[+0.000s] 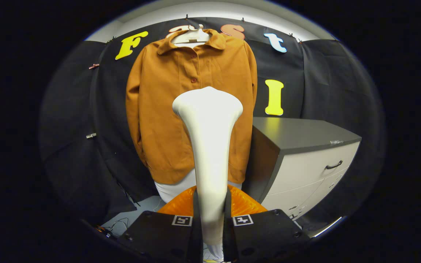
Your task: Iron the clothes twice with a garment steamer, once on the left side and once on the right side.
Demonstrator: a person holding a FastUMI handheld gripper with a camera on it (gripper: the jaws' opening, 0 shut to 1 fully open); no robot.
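tongs [210, 215] clamp the white garment steamer [208, 146] upright, its head facing the brown jacket [166, 109] on its hanger; best to sweep one side slowly, top down.

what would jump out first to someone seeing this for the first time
The white garment steamer stands upright between the fingers of the gripper, which press on its handle. Just beyond it, an orange-brown jacket hangs on a hanger, with a grey drawer cabinet to the jacket's right.

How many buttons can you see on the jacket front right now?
2. One button sits just below the collar, another lower on the placket, just above the steamer head. The steamer, held in the tool, may hide more.
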